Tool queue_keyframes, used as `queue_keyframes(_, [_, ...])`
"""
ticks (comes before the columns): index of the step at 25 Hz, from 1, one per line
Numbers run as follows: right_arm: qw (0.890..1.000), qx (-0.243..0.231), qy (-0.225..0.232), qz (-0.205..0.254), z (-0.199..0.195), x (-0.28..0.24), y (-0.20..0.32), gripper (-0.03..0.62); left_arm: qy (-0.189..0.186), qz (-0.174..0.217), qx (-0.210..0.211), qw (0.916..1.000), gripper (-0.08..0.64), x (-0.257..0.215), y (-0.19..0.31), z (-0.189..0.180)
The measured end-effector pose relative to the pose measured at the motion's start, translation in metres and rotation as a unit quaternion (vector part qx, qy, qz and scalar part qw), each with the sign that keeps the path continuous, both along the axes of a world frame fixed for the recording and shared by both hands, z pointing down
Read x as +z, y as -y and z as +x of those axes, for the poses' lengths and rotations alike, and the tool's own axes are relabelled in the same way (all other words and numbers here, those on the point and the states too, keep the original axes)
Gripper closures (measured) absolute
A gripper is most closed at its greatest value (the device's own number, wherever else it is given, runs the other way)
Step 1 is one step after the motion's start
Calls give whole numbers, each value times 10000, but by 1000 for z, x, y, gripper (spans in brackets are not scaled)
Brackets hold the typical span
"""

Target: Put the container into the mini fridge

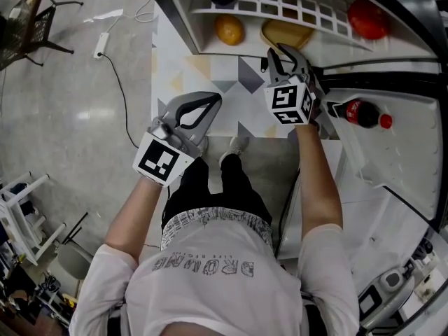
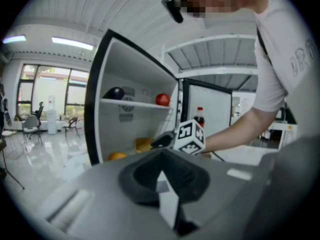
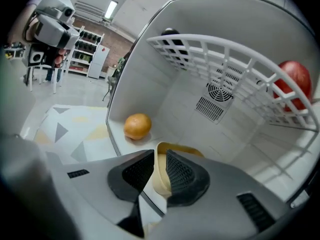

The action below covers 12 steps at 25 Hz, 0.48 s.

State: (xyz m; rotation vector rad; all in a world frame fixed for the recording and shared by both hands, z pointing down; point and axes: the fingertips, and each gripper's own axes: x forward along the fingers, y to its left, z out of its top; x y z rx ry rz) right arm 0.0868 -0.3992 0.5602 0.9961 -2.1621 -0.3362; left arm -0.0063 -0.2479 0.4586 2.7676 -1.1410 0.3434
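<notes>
A person stands over an open mini fridge that sits on a patterned floor mat, with a gripper in each hand. The right gripper reaches into the lower compartment and is pinching the rim of a pale yellow container. In the right gripper view its two ribbed pads are closed on the container's wall, one inside and one outside. The container is low in the compartment, but it is hard to tell whether its base touches the fridge floor. An orange lies near it, to the left on that same floor and apart from it. Above them runs a white wire shelf, which carries a round red fruit on the right and a dark round thing at the back left; what the dark thing is cannot be made out. The fridge door is swung open to the right, and a dark drink bottle with a red cap stands in its rack. The left gripper hangs outside the fridge over the mat, its pads pressed together with nothing between them.
</notes>
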Motion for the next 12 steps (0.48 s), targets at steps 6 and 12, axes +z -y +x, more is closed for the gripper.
queue_keyframes(6, [9986, 160, 500, 109, 8, -40, -22, 561, 66, 159, 103, 9998, 553, -21, -2, 2])
queue_keyframes(12, [9931, 212, 1128, 229, 11, -86, -46, 583, 81, 350, 252, 9990, 554, -45, -6, 6])
